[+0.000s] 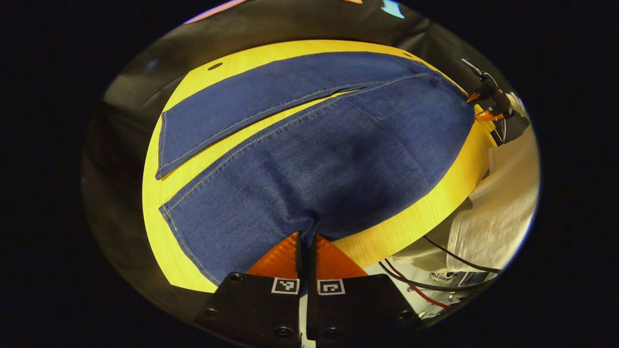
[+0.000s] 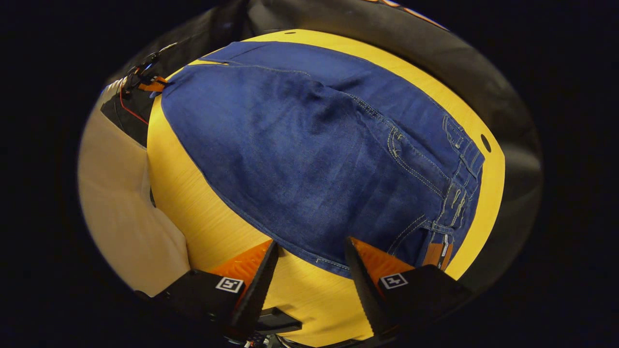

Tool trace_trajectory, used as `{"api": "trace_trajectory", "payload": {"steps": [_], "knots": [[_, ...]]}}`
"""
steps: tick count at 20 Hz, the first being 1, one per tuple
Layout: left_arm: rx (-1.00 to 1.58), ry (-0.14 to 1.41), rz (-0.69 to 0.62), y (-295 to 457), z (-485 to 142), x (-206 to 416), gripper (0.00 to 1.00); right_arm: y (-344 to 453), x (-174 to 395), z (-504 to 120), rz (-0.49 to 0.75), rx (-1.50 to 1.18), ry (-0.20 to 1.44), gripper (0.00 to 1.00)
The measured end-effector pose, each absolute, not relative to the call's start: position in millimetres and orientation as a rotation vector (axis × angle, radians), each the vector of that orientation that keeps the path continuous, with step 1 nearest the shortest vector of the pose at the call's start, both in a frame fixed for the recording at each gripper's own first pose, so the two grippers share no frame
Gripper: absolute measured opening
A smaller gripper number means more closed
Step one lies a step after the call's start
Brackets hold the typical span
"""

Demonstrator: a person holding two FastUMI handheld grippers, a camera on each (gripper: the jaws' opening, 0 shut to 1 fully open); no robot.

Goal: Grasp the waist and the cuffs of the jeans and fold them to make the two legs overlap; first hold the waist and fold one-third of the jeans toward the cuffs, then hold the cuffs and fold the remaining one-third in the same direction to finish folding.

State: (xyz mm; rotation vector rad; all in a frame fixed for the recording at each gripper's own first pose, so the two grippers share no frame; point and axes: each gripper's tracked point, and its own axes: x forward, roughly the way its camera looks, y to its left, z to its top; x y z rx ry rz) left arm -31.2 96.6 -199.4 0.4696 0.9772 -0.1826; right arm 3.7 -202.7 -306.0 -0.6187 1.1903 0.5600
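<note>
Your left gripper (image 1: 306, 237) has its 2 fingers (image 1: 280, 256) pressed nearly together on the near edge of the jeans (image 1: 319, 159), pinching the cloth of the closer leg so it puckers at the tips. Your right gripper (image 2: 309, 251) has its fingers (image 2: 254, 270) spread wide, with nothing between them; the tips sit at the near hem of the waist end, and you cannot tell whether they touch the cloth.

Each gripper carries square black-and-white markers, with no readable writing. A small brown patch (image 2: 437, 254) sits at the waistband (image 2: 459, 193); whatever is printed on it is too small to make out.

The jeans lie flat on the yellow surface (image 1: 159, 193), legs apart in a narrow V, both cuffs toward the left in the left gripper view. In the right gripper view a bare strip of surface runs along the near side of the jeans and a thinner one past the waistband. Your pale sleeve (image 1: 503, 203) and some cables (image 1: 435, 285) hang just off the near edge.
</note>
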Motion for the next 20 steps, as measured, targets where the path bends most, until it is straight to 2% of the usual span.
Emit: {"api": "trace_trajectory", "payload": {"steps": [5,7,10,15,19,20], "knots": [[0.479,1.017,-0.191,97,-200,-33,0.00,-213,28,-303,0.569,-0.665,1.147,0.23],[0.487,1.011,-0.197,97,-200,-32,0.00,-211,20,-300,0.552,-0.662,1.154,0.14],[0.452,0.970,-0.174,96,-199,-31,0.00,-211,22,-301,0.488,-0.618,1.198,0.04],[0.288,0.873,-0.057,94,-193,-25,0.00,-211,22,-293,0.380,-0.574,1.201,0.03],[0.218,0.730,0.010,89,-125,-10,0.00,-205,47,-252,0.323,-0.469,1.101,0.00],[0.229,0.681,0.030,86,-100,-2,0.00,-202,55,-238,0.317,-0.482,1.068,0.02]]}}
